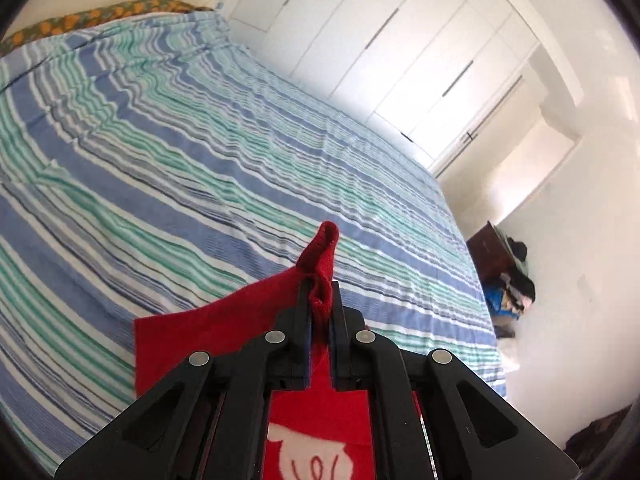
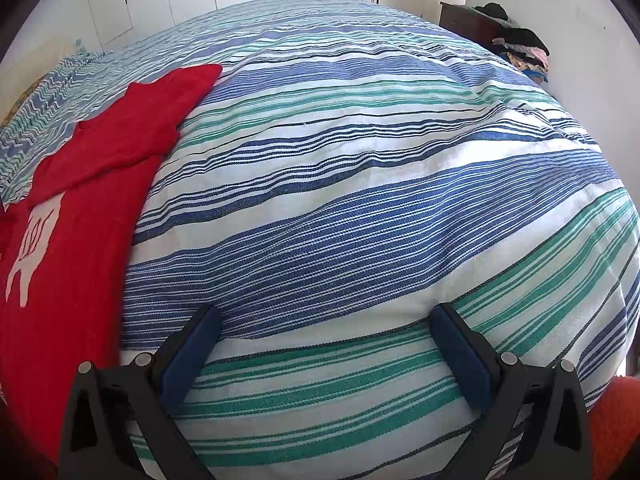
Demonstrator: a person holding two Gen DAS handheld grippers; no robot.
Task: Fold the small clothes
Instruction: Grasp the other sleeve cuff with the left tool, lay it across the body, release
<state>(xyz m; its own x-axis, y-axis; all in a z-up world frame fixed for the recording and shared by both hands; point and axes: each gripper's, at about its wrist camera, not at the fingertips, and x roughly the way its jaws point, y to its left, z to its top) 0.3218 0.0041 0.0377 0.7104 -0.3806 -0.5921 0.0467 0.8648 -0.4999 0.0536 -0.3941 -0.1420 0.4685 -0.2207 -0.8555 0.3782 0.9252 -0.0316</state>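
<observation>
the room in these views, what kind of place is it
Most likely a home bedroom: a bed under a blue, green and white striped bedspread, a wall of white built-in wardrobe doors beside it, and a dark wooden nightstand with clothes piled on it.

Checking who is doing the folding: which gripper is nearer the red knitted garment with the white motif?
Left. The left gripper is shut on a bunched edge of the red knitted garment; the right gripper hangs open over the striped bedcover, beside the garment, apart from it.
</observation>
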